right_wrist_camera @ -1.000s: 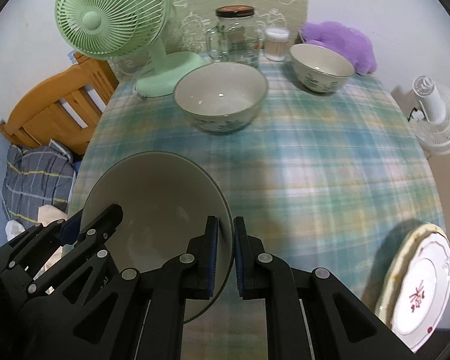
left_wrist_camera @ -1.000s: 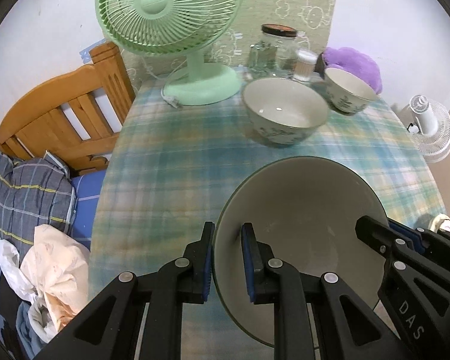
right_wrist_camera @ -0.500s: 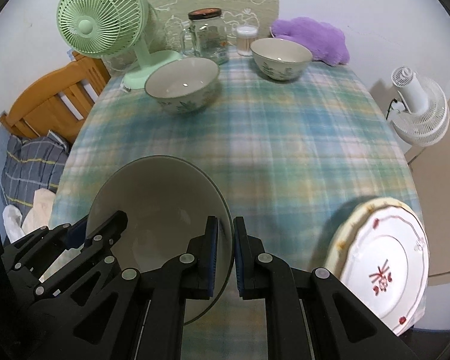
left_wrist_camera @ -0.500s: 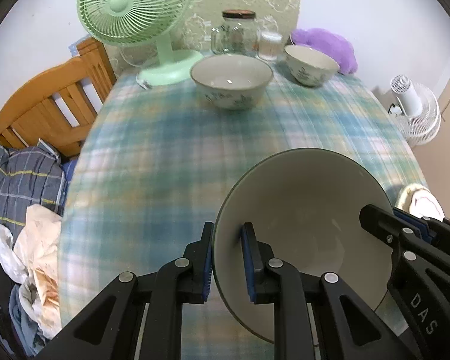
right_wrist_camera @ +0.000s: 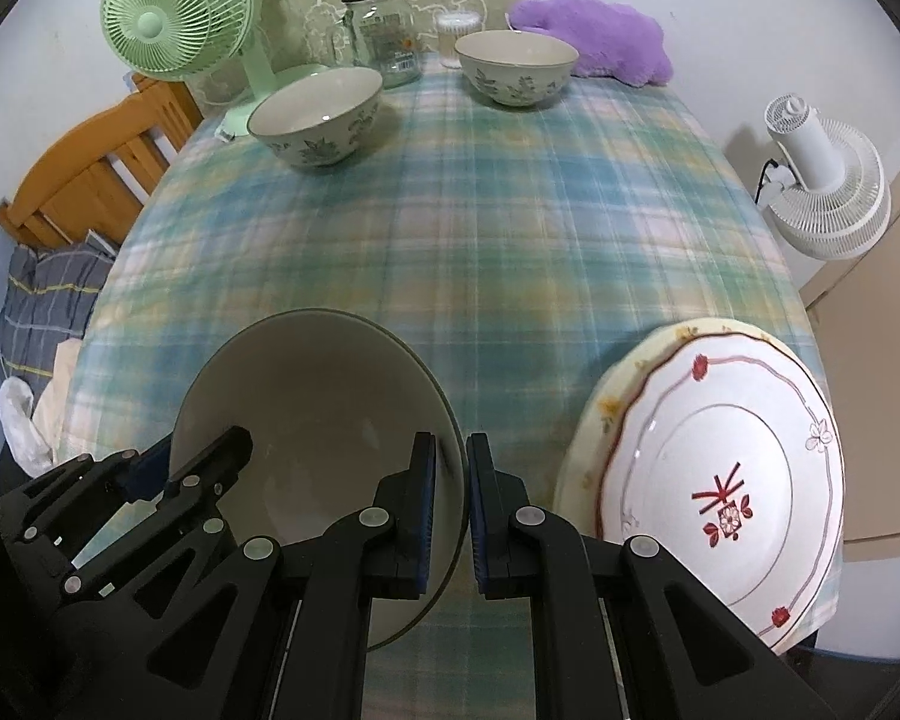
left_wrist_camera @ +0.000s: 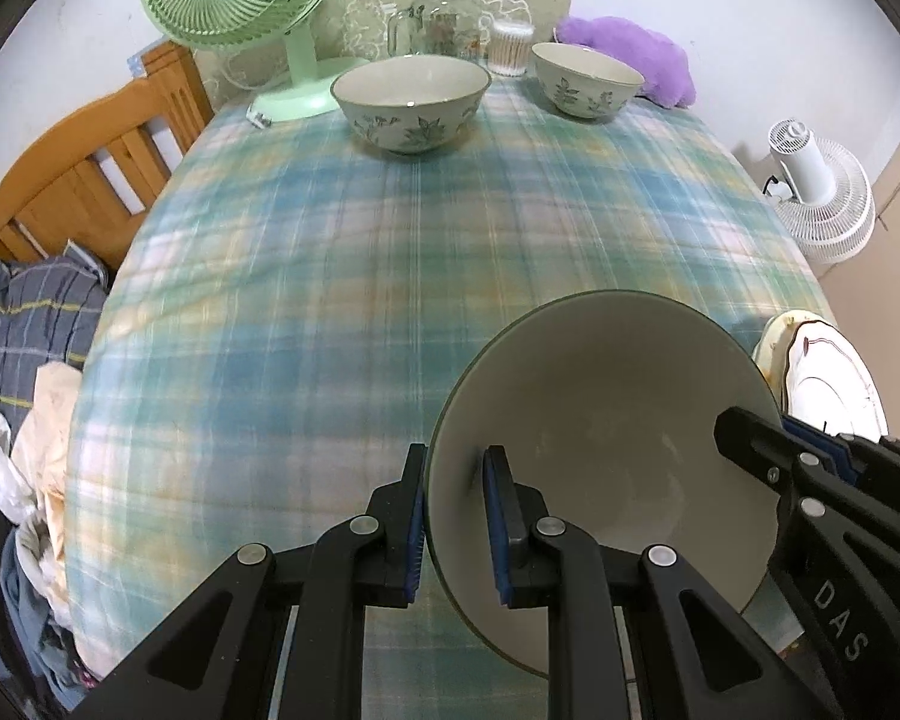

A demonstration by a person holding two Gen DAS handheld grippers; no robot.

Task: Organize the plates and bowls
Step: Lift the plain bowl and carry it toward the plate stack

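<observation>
Right wrist view: both tools, left tool (left_wrist_camera: 455, 516) and right tool (right_wrist_camera: 449, 507), pinch opposite rims of the big bowl (right_wrist_camera: 312, 420), held above the worktop (right_wrist_camera: 450, 228) near edge. Plates (right_wrist_camera: 720, 480) look stacked. Two patterned bowls (right_wrist_camera: 317, 117) (right_wrist_camera: 516, 73) sit apart, unstacked.

Two bowls (right_wrist_camera: 317, 117) far behind, stacked plates (right_wrist_camera: 714, 480) near right.
</observation>
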